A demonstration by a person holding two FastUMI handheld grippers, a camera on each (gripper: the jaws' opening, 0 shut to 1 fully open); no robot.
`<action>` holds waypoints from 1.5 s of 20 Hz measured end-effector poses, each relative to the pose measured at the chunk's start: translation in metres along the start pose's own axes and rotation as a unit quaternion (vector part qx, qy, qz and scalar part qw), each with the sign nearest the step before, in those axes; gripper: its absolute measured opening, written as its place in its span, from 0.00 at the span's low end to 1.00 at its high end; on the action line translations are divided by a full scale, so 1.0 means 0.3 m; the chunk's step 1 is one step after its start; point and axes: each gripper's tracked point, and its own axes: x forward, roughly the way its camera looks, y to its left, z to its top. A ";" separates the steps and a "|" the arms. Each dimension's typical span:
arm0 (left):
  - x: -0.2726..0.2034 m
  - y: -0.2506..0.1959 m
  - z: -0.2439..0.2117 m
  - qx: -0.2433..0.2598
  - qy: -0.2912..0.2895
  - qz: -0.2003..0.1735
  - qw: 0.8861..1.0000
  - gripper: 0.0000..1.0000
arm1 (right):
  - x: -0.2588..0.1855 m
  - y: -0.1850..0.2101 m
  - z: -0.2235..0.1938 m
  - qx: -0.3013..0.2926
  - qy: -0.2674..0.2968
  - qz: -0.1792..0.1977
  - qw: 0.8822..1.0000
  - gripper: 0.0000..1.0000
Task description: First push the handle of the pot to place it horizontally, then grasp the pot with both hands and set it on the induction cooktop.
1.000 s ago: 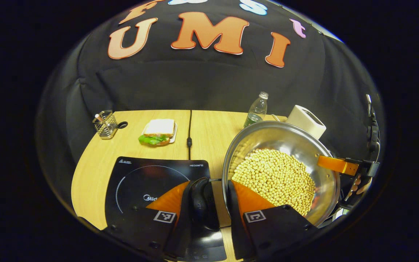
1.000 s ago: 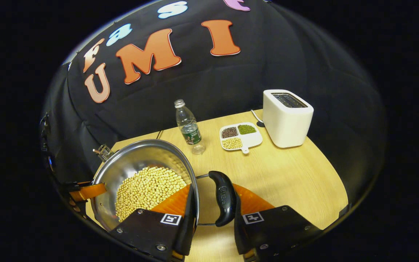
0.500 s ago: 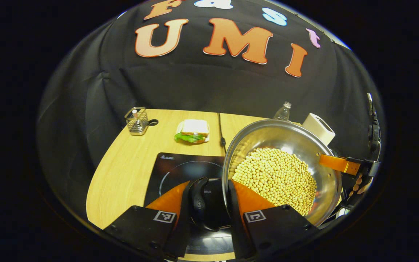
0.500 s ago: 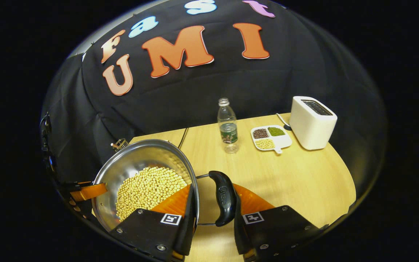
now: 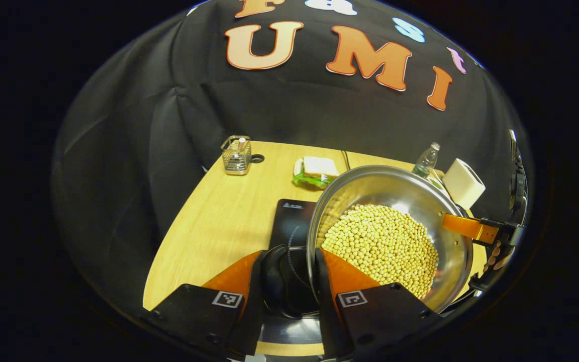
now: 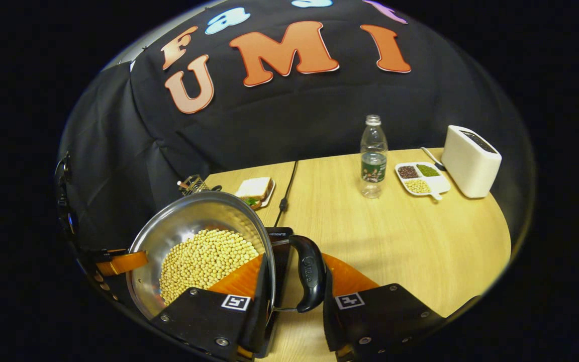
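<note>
Wooden table point(image 6: 400, 241) under both tools. Left gripper point(image 5: 289, 281) reaches forward, its fingers clamped on one black side handle point(image 5: 274, 281) and the rim of the pot point(image 5: 395, 196) of soybeans point(image 5: 380, 246). Right gripper point(image 6: 292, 289) mirrors it, clenched on the opposite handle point(image 6: 309, 271). Beneath the pot lies the induction cooktop point(image 5: 289, 223); whether they touch is unclear. Farther back stand a bottle point(image 6: 372, 156) and toaster point(image 6: 470, 161).

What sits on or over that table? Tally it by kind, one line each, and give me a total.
Appliances: 2, the induction cooktop and the toaster
Cookware: 1, the pot of beans
Food servings: 2, the sandwich and the divided dish
Bottles: 1, the bottle
Wire holders: 1, the wire holder
Total: 7
</note>
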 end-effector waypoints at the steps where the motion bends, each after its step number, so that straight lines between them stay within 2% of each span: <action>1: 0.008 0.021 -0.007 0.001 0.002 0.003 1.000 0.55 | 0.021 0.020 -0.013 0.001 0.004 0.002 1.000 0.47; 8: 0.111 0.130 -0.074 -0.008 0.031 0.013 0.999 0.55 | 0.136 0.097 -0.090 -0.003 0.026 0.009 1.000 0.47; 15: 0.123 0.135 -0.085 -0.009 0.028 0.005 1.000 0.54 | 0.171 0.100 -0.115 -0.003 0.028 0.006 1.000 0.47; 17: 0.133 0.133 -0.085 -0.006 0.026 0.002 1.000 0.55 | 0.176 0.089 -0.114 -0.003 0.027 0.002 1.000 0.53; 18: 0.129 0.135 -0.087 -0.006 0.029 0.002 1.000 0.55 | 0.179 0.085 -0.117 -0.003 0.027 0.000 1.000 0.46; 21: 0.137 0.134 -0.087 -0.011 0.038 -0.001 0.999 0.60 | 0.177 0.062 -0.127 -0.017 0.024 -0.008 1.000 0.55; 23: 0.114 0.156 -0.020 -0.006 0.004 0.008 1.000 0.63 | 0.147 0.073 -0.079 -0.023 0.001 -0.007 1.000 0.60; 25: 0.041 0.150 0.074 0.010 -0.044 0.027 0.999 0.74 | 0.083 0.076 0.001 -0.024 -0.031 -0.010 0.999 0.71; 26: 0.008 0.122 0.124 0.010 -0.063 0.023 0.998 0.87 | 0.041 0.075 0.051 -0.030 -0.049 -0.011 0.998 0.90; 27: -0.060 0.095 0.178 0.011 -0.087 0.022 0.996 1.00 | 0.000 0.071 0.099 -0.037 -0.068 -0.011 0.997 0.95; 30: -0.223 0.005 0.349 0.017 -0.165 0.018 0.986 0.98 | -0.176 0.066 0.254 -0.052 -0.122 -0.012 0.991 0.95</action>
